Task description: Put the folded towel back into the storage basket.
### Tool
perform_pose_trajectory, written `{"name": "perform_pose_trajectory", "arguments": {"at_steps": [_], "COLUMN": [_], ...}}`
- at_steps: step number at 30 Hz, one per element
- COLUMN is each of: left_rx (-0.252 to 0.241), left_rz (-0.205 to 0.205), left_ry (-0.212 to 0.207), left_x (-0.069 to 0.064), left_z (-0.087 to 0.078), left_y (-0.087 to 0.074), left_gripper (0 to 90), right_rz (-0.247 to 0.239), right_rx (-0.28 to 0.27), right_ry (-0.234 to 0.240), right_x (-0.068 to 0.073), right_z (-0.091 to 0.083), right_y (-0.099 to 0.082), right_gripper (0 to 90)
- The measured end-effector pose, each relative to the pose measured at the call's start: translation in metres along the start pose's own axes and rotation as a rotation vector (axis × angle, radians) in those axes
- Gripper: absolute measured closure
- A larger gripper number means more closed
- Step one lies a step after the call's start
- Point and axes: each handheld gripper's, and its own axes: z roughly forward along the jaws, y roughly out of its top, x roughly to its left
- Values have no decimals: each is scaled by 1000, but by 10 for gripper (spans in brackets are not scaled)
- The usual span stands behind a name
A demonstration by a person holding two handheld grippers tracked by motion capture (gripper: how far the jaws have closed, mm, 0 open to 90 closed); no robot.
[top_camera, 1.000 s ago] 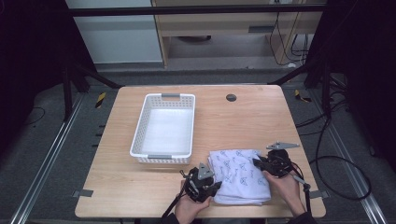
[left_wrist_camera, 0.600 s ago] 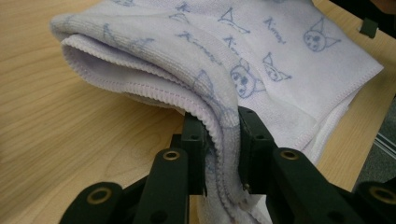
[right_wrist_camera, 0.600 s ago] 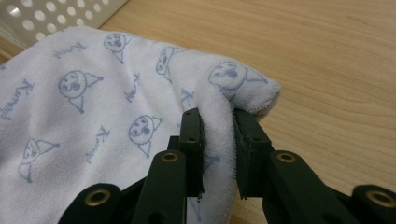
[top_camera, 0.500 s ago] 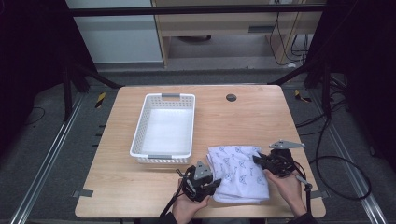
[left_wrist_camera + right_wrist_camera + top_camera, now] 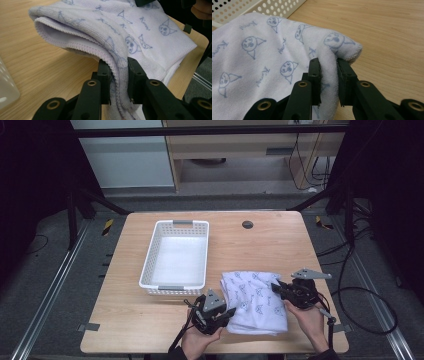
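Looking at the towel (image 5: 255,302) near the table's (image 5: 150,330) front edge, right of the basket (image 5: 175,257), we'd call it soft, light, floppy. Left gripper (image 5: 118,75) pinches its folded edge, right gripper (image 5: 328,72) a folded corner. Layers underneath are hidden, so we can't count folds.

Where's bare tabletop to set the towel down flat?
Free: the far right, between the basket and the table's right edge, past the round grommet; also the near-left strip beside the left gripper. Crowded: near right, where towel and right gripper sit.
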Motion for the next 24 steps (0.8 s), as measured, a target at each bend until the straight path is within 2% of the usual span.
{"name": "perform_pose_trajectory", "arguments": {"at_steps": [10, 24], "left_rx": [-42, -75], "left_rz": [9, 16], "left_ry": [2, 10], "left_x": [0, 2], "left_z": [-13, -25], "left_y": [10, 19], "left_gripper": [744, 745], "right_rz": [-9, -34], "right_rx": [-72, -130], "right_ry": [-3, -6], "right_x": [6, 16], "right_z": [-15, -25], "right_y": [10, 21], "right_gripper": [754, 754]}}
